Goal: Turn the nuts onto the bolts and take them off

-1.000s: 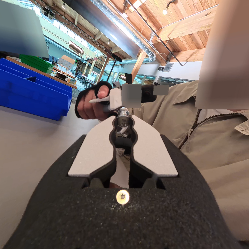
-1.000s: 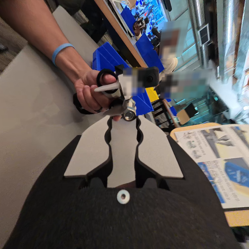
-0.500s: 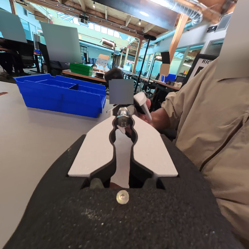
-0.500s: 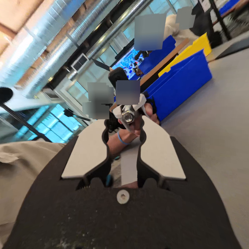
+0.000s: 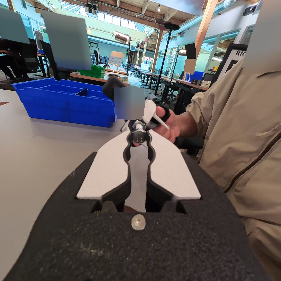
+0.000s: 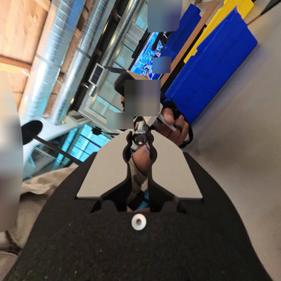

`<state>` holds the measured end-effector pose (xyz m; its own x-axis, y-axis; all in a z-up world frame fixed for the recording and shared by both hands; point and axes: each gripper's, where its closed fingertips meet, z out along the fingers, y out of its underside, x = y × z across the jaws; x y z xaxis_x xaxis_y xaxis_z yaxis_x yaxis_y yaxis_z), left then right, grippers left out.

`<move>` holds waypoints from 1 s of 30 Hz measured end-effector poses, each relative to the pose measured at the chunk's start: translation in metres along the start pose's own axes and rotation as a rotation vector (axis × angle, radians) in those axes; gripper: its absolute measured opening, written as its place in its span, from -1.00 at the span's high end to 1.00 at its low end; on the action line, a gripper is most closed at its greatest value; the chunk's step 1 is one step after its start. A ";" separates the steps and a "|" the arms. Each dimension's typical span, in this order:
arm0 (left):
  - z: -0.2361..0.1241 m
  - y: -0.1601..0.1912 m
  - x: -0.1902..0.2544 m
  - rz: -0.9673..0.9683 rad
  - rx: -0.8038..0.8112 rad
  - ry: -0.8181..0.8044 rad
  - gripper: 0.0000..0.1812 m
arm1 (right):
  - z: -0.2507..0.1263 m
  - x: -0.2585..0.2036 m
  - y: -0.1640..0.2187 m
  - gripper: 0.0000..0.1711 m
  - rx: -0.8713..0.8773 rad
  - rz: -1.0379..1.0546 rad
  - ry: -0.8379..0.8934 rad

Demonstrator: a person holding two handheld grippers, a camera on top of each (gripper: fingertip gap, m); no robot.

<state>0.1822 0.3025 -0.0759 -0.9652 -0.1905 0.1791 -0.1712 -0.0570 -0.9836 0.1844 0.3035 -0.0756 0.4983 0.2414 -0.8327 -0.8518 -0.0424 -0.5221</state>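
Left hand-held gripper (image 5: 139,139) clamps the bolt (image 5: 138,137) head, level; right hand-held gripper (image 6: 140,139), rolled sideways, grips its far end.

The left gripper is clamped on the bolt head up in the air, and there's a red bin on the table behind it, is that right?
Not quite: the bin is blue, not red, as the left wrist view shows. The left gripper is clamped on the bolt head above the table.

A bare grey tabletop (image 5: 45,159) lies open on the near side. A blue plastic bin (image 5: 68,104) blocks its far edge.
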 end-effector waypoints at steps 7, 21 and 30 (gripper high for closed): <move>0.000 -0.006 0.003 -0.151 0.085 0.100 0.81 | 0.001 -0.005 0.001 0.77 -0.122 -0.507 0.115; -0.003 -0.010 0.015 -0.360 0.154 0.310 0.81 | 0.003 -0.014 0.006 0.77 -0.412 -1.699 0.287; -0.004 -0.010 0.024 -0.396 0.147 0.393 0.81 | 0.004 -0.021 0.015 0.77 -0.425 -2.261 0.280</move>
<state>0.1599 0.3021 -0.0619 -0.8390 0.2502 0.4831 -0.5320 -0.1912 -0.8249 0.1605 0.3014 -0.0646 0.2973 0.0873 0.9508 0.9496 -0.1308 -0.2850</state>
